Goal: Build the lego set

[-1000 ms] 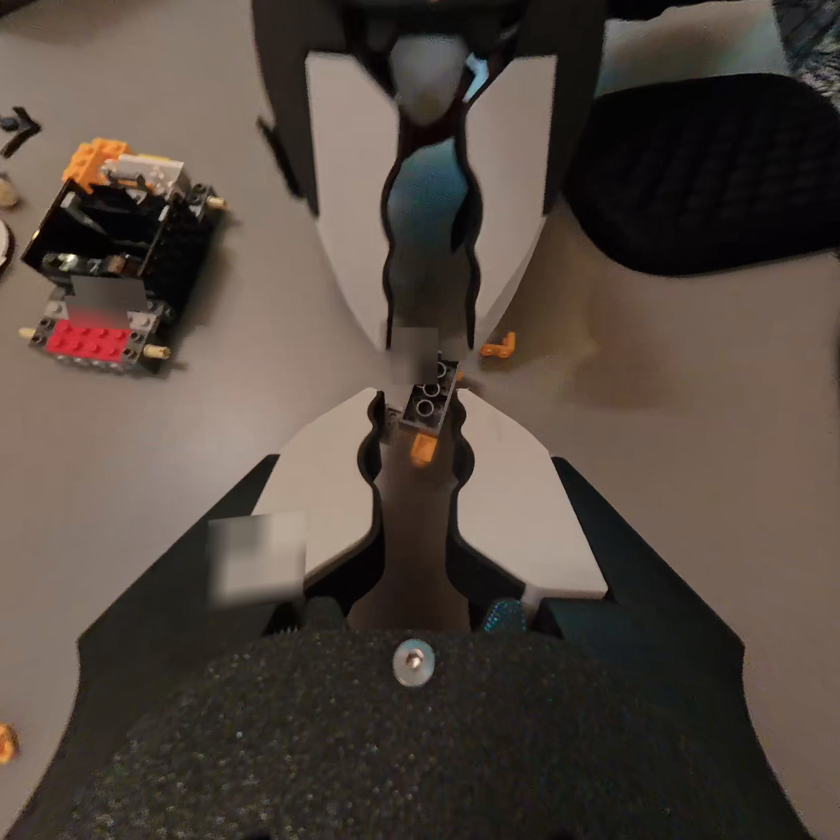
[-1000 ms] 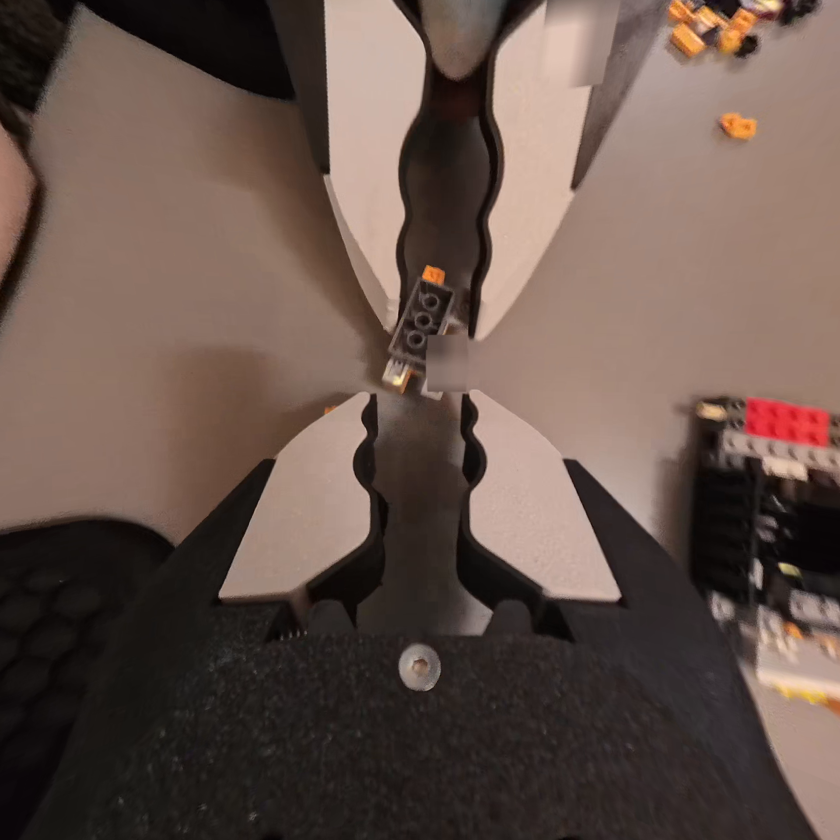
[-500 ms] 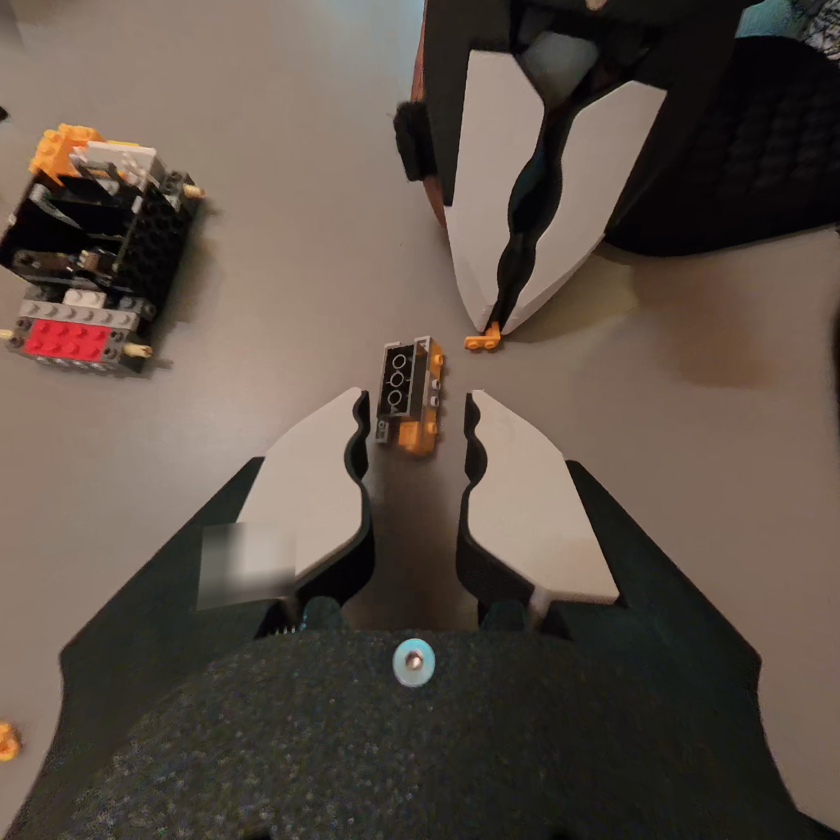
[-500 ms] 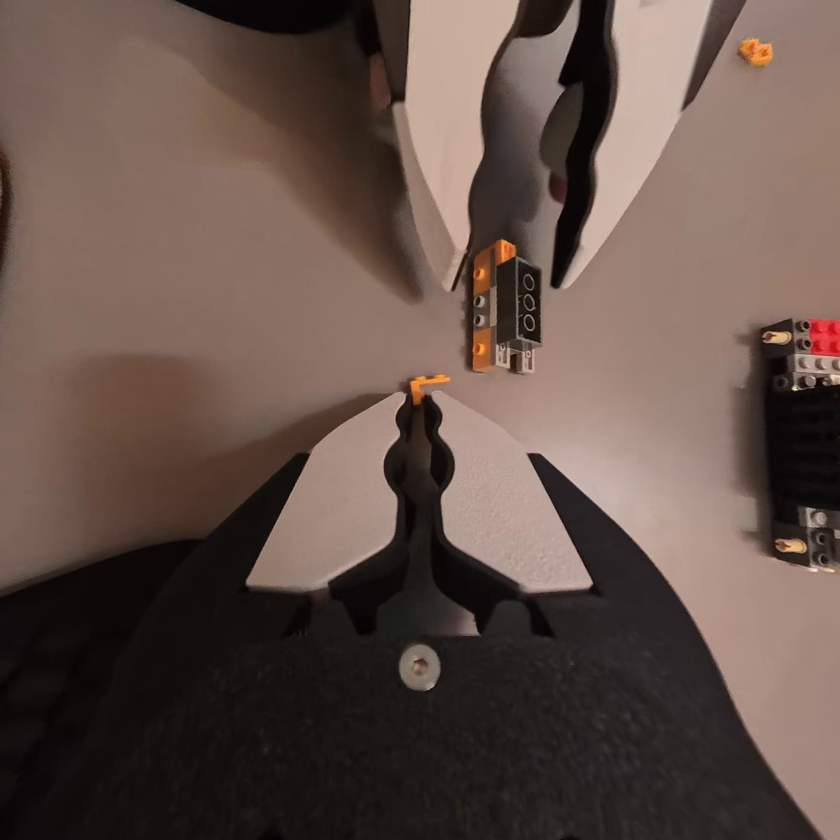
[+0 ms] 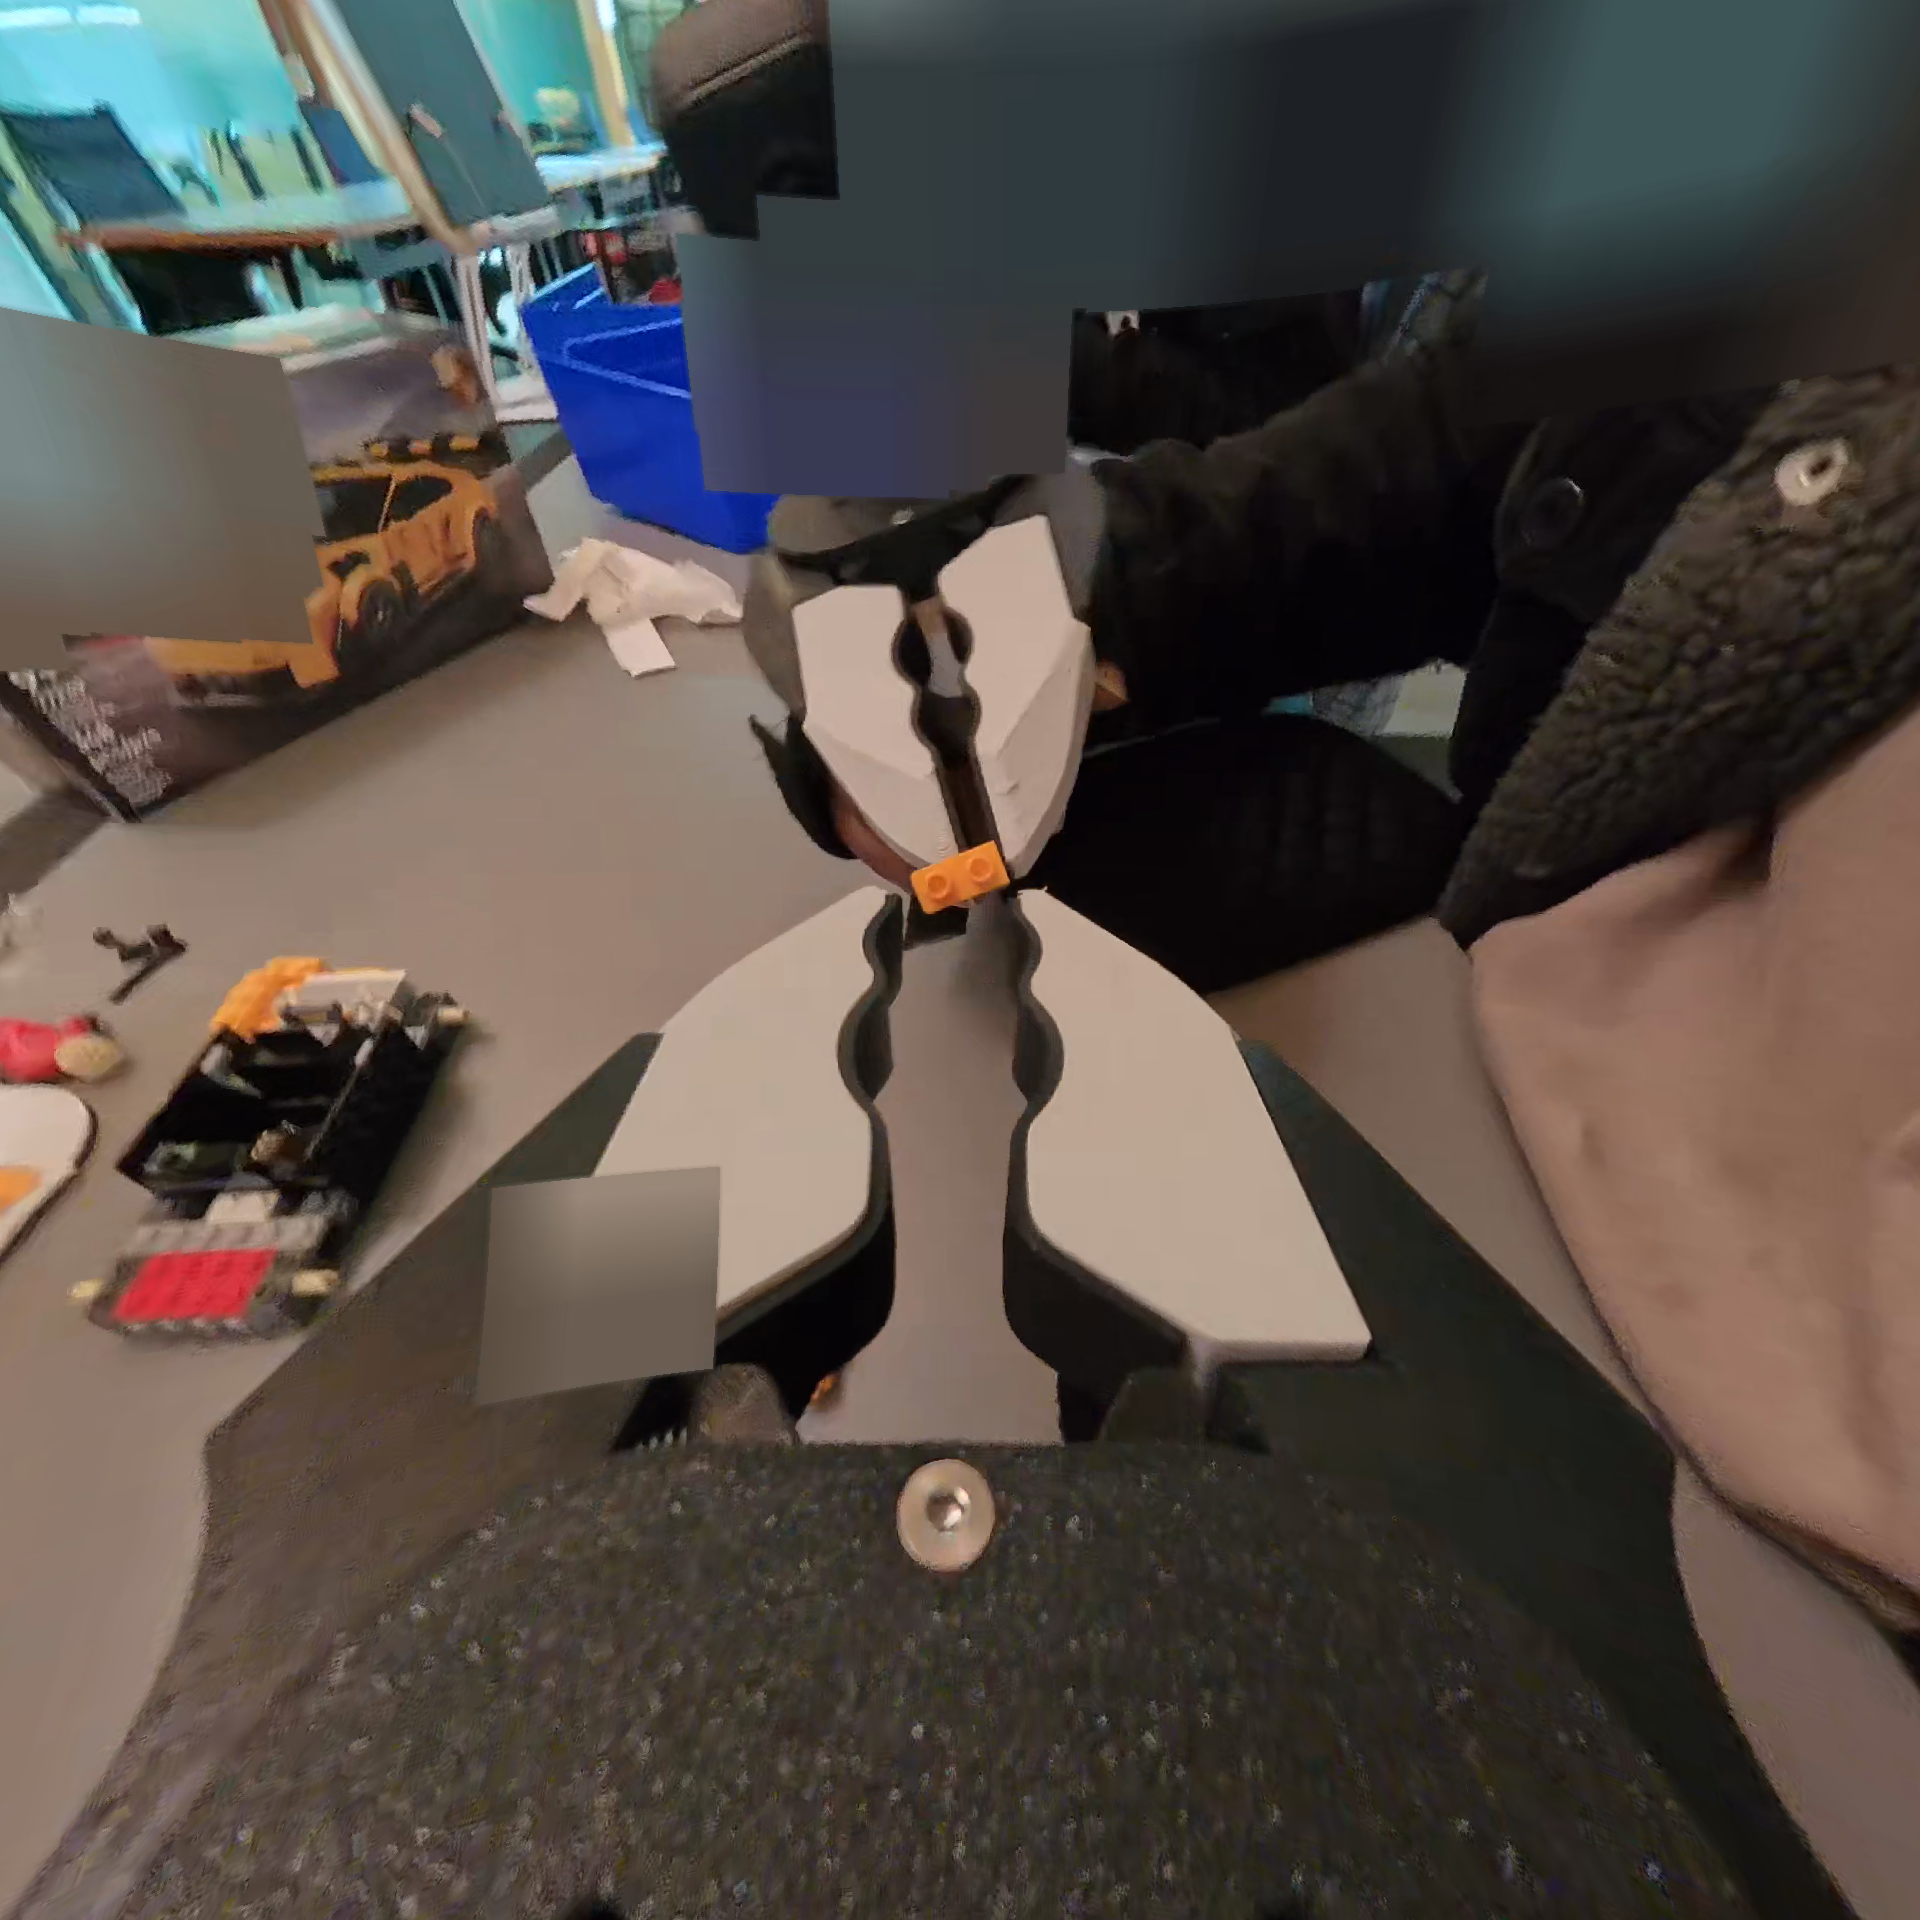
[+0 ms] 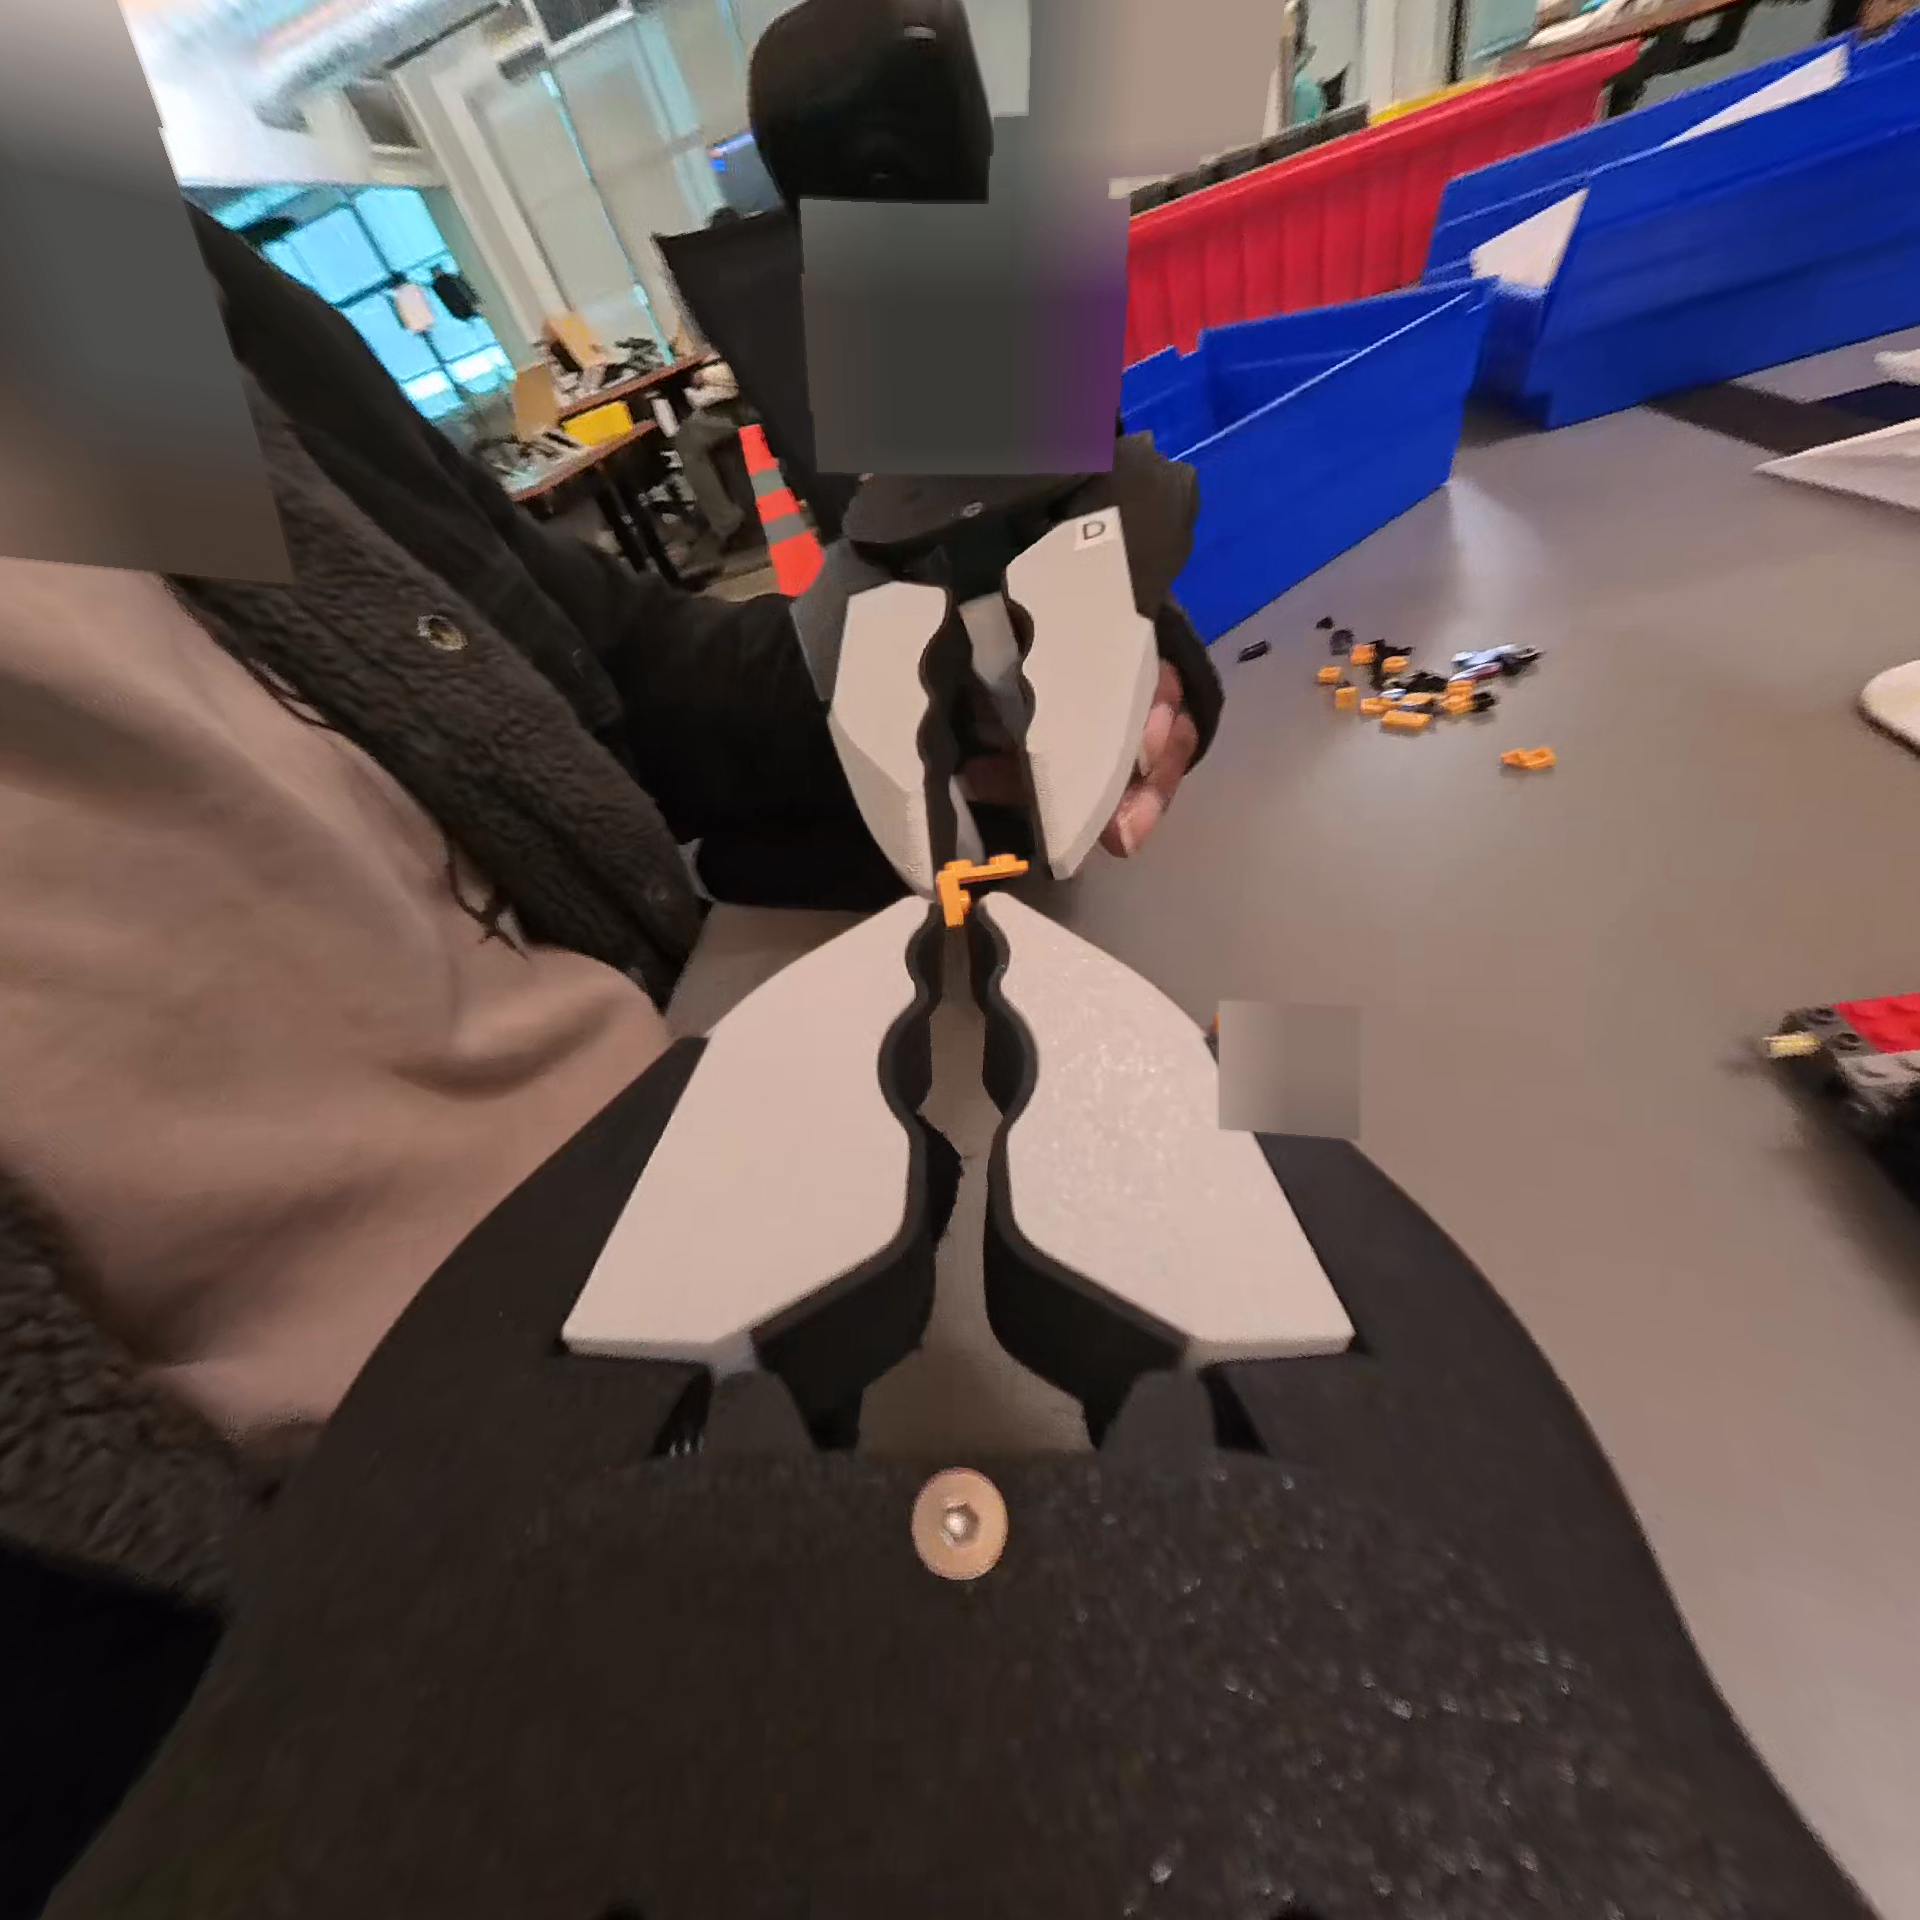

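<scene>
In the left wrist view, the left gripper (image 5: pixel 951 914) stands parted and holds nothing, just below a small orange L-shaped plastic bracket (image 5: pixel 958 878). In the right wrist view, the right gripper (image 6: pixel 958 914) pinches that bracket's lower leg in mid-air. The bracket looks light, rigid and slippery, so it is best gripped across its flat faces.

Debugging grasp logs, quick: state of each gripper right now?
Left gripper: narrow gap, dark piece at the tips; grip cannot be told.
Right gripper: closed on the small orange bracket.

The right gripper (image 6: pixel 954 914) and left gripper (image 5: pixel 943 914) meet tip to tip above the table (image 5: pixel 540 831), bracket piece (image 6: pixel 971 883) between them, partly built model (image 5: pixel 270 1153) lying to the left.
</scene>
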### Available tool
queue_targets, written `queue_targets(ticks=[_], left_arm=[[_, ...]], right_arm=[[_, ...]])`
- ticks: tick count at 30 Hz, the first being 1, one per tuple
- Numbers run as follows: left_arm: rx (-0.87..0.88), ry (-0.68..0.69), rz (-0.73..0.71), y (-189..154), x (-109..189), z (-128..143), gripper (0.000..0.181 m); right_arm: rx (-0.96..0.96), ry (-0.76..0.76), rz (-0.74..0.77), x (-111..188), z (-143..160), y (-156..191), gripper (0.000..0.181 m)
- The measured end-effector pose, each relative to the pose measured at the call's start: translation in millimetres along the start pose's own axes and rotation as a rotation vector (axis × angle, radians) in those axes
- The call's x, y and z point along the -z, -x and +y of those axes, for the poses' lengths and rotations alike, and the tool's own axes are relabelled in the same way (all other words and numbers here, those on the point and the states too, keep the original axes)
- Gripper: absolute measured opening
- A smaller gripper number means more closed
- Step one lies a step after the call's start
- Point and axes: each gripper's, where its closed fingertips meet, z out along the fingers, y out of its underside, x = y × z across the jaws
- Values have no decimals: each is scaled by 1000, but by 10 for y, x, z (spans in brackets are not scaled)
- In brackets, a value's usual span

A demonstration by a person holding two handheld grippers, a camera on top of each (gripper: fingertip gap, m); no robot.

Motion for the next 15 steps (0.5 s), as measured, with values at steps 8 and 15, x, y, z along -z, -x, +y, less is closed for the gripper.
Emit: queue_targets(ticks=[8, 15], left_arm=[[432, -45, -53, 284, -1, 27, 18], [585, -77, -74, 377, -9, 68, 11]], right_arm=[[365, 104, 500, 42, -9, -402, 4], [582, 198, 691, 9, -17, -483, 4]])
